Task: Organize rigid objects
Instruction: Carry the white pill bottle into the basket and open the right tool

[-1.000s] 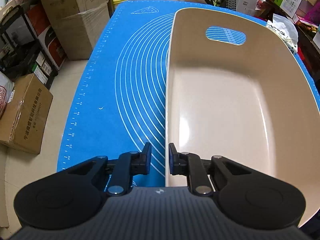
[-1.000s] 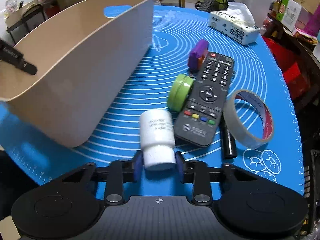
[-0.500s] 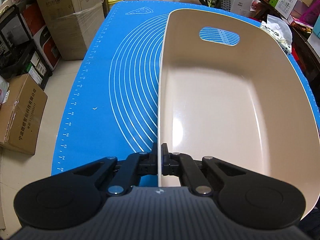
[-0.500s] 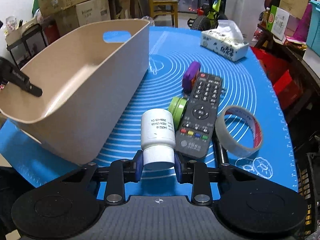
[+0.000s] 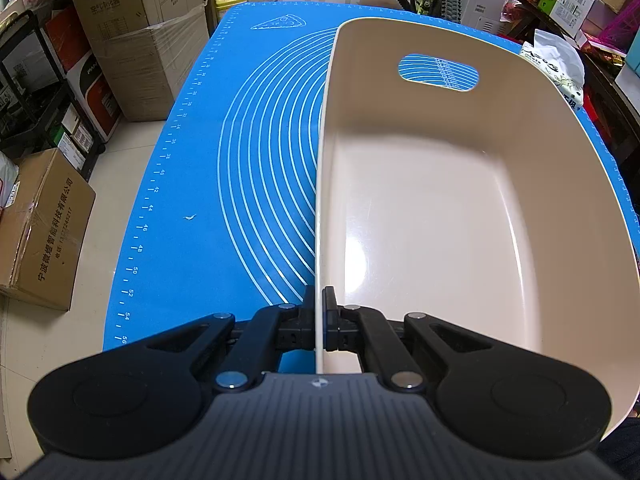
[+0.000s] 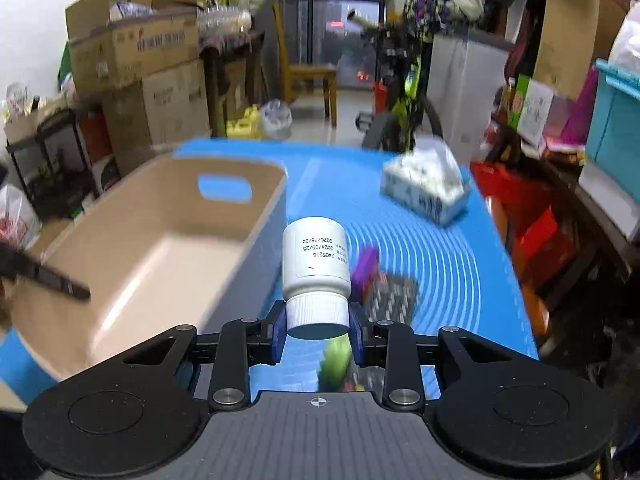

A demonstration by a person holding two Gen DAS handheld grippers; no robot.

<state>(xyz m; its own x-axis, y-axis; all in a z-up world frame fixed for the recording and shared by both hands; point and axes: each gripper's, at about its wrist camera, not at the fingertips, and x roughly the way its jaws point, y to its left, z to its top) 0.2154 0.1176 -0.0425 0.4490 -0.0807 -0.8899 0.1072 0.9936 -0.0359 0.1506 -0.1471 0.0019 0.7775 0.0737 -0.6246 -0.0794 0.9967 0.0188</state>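
- The right gripper [image 6: 318,330] has its jaws closed on the ribbed cap of a white pill bottle [image 6: 316,258], about a third open by the look of it, with the blue pads [image 6: 280,334] pressing the cap from both sides.
- The bottle's long axis runs straight out from the jaws, away from the camera, base end foremost; it is carried clear of the counter, tilted somewhat downward.
- The beige bin [image 6: 160,248] lies to the left of the bottle and below it, its near long wall just beside the bottle in the right wrist view (the view is blurred, so exact clearance cannot be told).
- The coming move, as I judge it, is a sideways carry leftward over that wall, then a release above the empty floor of the bin; the right hand is the one placed to do it.
- The left gripper [image 5: 319,320] is fully closed on the bin's other long wall [image 5: 320,200], the thin rim pinched between its jaws, apparently steadying the bin.
- Left on the blue mat [image 5: 192,184]: a purple item [image 6: 366,266], a dark remote [image 6: 394,294], a green item [image 6: 336,360] and a tissue pack [image 6: 424,192], all to the right of the bin (blurred, so details are uncertain).
- One risk: the bottle's base could clip the rim if the carry is too low.
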